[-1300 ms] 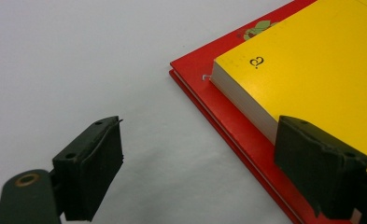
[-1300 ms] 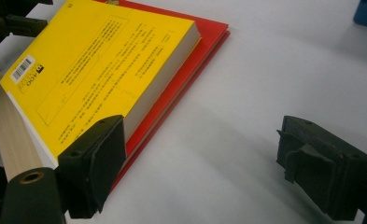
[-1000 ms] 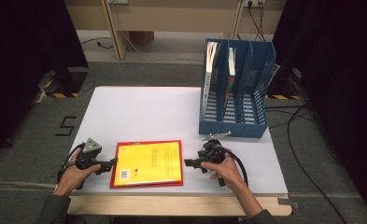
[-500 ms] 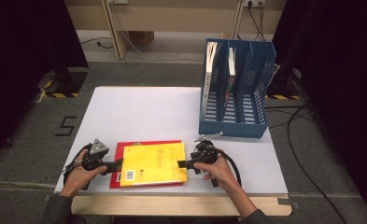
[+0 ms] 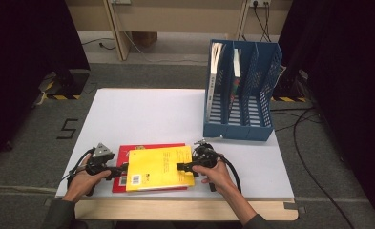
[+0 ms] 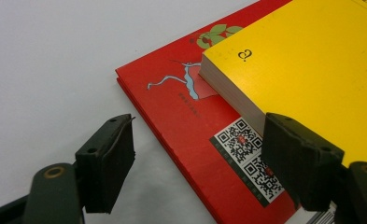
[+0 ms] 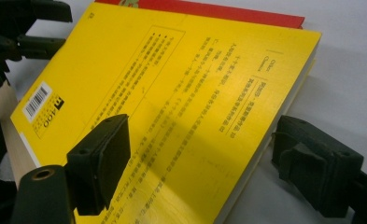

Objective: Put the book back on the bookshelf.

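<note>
The white table carries a blue file rack at its far right corner. Near the front edge lies a red book with a yellow book stacked on it. The left gripper sits at the red book's left edge; its fingers, having just been closing, straddle that edge without pressing. The right gripper has its fingers wide, one above the yellow cover and one beside its right edge.
</note>
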The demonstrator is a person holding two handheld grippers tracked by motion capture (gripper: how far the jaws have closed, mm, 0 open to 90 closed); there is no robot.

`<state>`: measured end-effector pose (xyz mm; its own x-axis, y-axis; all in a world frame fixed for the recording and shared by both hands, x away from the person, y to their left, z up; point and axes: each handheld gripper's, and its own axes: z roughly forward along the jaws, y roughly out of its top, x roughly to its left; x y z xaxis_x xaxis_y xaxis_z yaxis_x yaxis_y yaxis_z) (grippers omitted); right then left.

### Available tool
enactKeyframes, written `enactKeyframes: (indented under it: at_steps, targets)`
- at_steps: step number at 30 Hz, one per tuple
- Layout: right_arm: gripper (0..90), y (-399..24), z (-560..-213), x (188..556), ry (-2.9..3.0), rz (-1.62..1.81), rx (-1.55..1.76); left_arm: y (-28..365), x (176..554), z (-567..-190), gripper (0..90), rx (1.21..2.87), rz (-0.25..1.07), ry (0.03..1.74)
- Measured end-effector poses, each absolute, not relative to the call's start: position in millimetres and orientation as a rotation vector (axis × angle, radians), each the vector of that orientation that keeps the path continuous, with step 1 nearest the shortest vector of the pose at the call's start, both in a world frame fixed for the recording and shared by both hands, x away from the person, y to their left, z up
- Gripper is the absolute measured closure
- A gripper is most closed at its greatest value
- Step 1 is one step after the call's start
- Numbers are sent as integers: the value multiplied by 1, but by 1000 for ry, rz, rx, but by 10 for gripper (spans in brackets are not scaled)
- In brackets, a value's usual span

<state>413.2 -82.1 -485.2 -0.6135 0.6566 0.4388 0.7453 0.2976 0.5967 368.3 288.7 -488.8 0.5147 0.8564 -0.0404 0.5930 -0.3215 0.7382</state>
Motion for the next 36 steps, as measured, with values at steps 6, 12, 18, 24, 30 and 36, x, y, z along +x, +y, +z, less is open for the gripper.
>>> enactKeyframes:
  at_steps: [6,12,18,24,30,36]
  targets:
    - [207,-82,-485,418,-2357,-1264,-1378,288,368,-489,263,2042,469,1180]
    - [259,-87,-481,425,-2300,-1325,-1400,285,366,-487,301,2052,482,1171]
    - [383,-89,-465,430,-2302,-1395,-1377,284,366,-487,300,2050,491,1169]
    - [482,-88,-453,439,-2343,-1368,-1371,282,365,-487,300,2050,498,1170]
    - [565,-81,-427,448,-2448,-1361,-1327,275,363,-486,367,2063,521,1162]
    - [656,-71,-387,455,-2530,-1390,-1242,267,361,-484,392,2088,556,1146]
